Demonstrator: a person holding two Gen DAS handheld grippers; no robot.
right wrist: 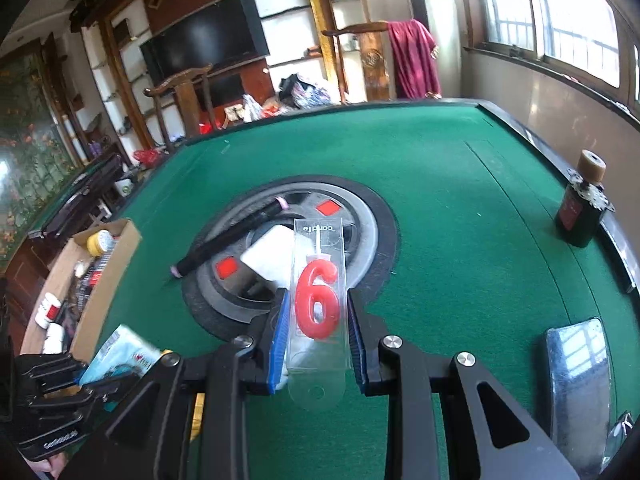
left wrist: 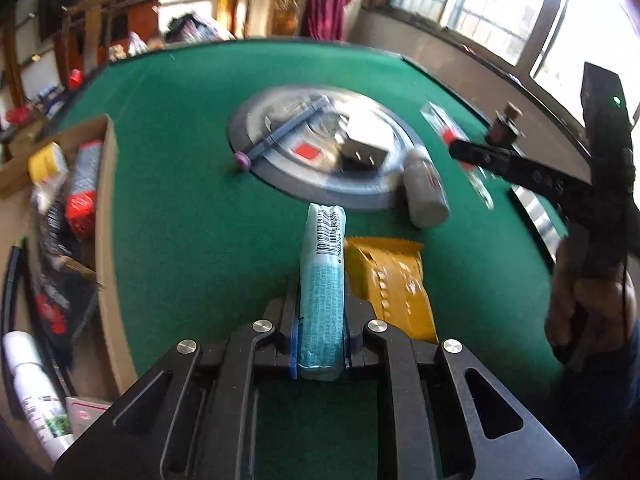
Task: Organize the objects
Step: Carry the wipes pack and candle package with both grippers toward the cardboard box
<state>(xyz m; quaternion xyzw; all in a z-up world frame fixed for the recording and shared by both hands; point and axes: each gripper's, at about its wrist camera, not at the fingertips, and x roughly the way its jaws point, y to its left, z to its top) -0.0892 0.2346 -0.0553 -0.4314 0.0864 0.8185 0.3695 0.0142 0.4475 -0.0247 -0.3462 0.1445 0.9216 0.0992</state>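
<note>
Two grips were seen: the left gripper point(left wrist: 322, 336) clenched a blue packet point(left wrist: 323, 280), the right gripper point(right wrist: 318, 336) a candle pack point(right wrist: 319, 304), above the green tabletop point(right wrist: 440, 184).

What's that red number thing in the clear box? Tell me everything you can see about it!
It is a red number candle shaped like a 6, waxy and shiny, with a thin white wick poking out on top. It sits inside a long see-through plastic case with a rounded end and the word "candle" printed on it. The right hand-held gripper squeezes the case from both sides with its blue pads, holding it above the green table.
</note>
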